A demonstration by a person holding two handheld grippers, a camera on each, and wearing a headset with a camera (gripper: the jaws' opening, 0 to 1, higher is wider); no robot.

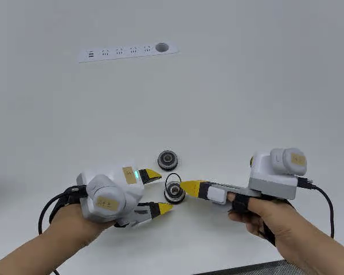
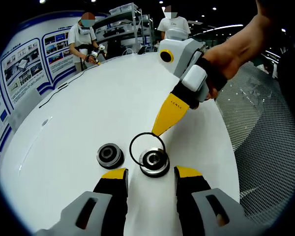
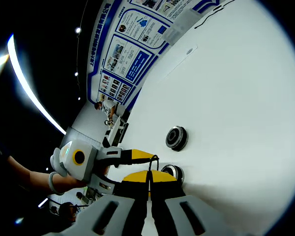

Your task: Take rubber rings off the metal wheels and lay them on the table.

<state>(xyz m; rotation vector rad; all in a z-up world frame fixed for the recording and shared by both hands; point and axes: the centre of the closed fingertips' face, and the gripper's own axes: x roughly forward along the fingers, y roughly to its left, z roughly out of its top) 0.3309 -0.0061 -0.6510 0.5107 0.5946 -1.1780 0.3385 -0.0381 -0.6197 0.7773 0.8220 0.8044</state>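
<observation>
White table (image 1: 246,103): work surface, landing spot for rings. My left gripper (image 1: 159,191): jaws wide, straddling near round metal wheel with dark hub (image 1: 175,195), not touching; placed to brace it, I judge. My right gripper (image 1: 187,187): jaws narrow, pinching thin black rubber ring (image 2: 131,148), tilted up off that wheel, lower edge against it. Second dark-rimmed metal wheel (image 1: 168,160) just beyond, untouched.

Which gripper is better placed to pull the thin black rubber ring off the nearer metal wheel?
Right. The right gripper is shut on the thin black rubber ring; the left gripper stands open at the round metal wheel.
</observation>
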